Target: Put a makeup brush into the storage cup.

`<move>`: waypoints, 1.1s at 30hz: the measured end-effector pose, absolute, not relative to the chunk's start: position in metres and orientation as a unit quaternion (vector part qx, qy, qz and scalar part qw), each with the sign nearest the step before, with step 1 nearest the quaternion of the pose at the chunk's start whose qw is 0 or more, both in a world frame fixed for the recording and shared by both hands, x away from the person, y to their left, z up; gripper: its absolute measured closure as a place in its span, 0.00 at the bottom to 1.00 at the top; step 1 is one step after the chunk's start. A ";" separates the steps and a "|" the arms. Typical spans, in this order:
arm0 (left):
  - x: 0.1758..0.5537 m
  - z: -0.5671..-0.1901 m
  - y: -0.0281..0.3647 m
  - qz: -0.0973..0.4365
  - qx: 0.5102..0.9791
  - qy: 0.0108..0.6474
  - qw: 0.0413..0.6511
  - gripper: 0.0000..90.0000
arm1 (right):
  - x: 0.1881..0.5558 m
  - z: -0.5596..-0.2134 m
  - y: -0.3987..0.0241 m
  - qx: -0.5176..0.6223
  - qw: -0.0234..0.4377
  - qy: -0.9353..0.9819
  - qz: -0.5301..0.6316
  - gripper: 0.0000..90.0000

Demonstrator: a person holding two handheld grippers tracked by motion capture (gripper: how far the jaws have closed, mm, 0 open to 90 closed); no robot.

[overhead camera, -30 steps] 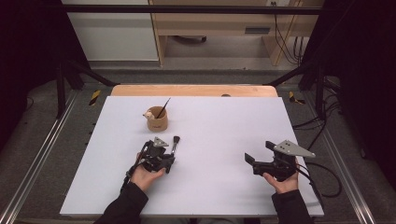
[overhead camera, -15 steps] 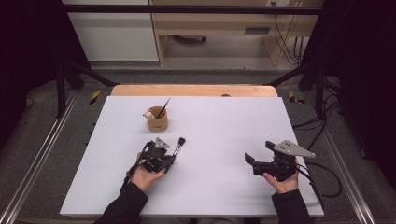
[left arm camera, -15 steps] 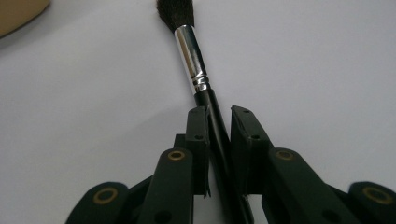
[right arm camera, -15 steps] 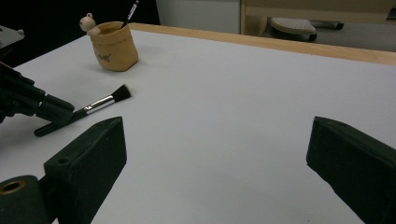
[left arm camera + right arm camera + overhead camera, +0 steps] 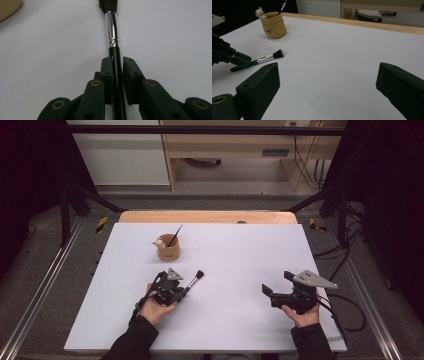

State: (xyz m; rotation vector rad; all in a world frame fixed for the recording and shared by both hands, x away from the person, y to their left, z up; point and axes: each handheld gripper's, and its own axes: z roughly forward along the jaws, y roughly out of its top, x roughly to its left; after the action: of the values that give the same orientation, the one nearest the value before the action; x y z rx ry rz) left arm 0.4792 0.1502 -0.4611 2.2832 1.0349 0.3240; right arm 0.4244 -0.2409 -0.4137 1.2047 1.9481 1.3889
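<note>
Brush (image 5: 113,30) pinched by handle in left gripper (image 5: 182,290), jaws just been closing onto it, bristle end poking out toward tan cup (image 5: 168,251). Brush sits low over white table (image 5: 240,260), near cup. Right gripper (image 5: 327,82) spread wide, holding nothing, well apart. Worry imo: grip is far back on thin round handle, so brush could swivel or slip while lifted, then clip cup rim and tip it, pencil (image 5: 175,236) and all.

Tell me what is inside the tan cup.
A thin dark brush stands slanted in the tan cup, its upper end above the rim. The cup wall hides its lower end and anything else inside.
</note>
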 end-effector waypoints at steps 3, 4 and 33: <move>0.479 -0.461 0.149 0.124 0.864 0.386 0.298 0.88 | 0.425 -0.414 -0.241 0.436 0.231 0.708 0.505 0.06; 0.479 -0.461 0.149 0.124 0.864 0.386 0.298 0.88 | 0.425 -0.414 -0.241 0.436 0.231 0.708 0.505 0.06; 0.494 -0.437 0.142 0.111 0.880 0.368 0.279 0.46 | 0.425 -0.413 -0.242 0.437 0.230 0.708 0.504 0.07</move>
State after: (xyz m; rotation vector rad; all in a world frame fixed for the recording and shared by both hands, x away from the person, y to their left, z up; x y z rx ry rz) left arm 0.4945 0.1417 -0.4372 2.3602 0.9883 0.2982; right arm 0.4248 -0.2417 -0.4131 1.2023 1.9486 1.3879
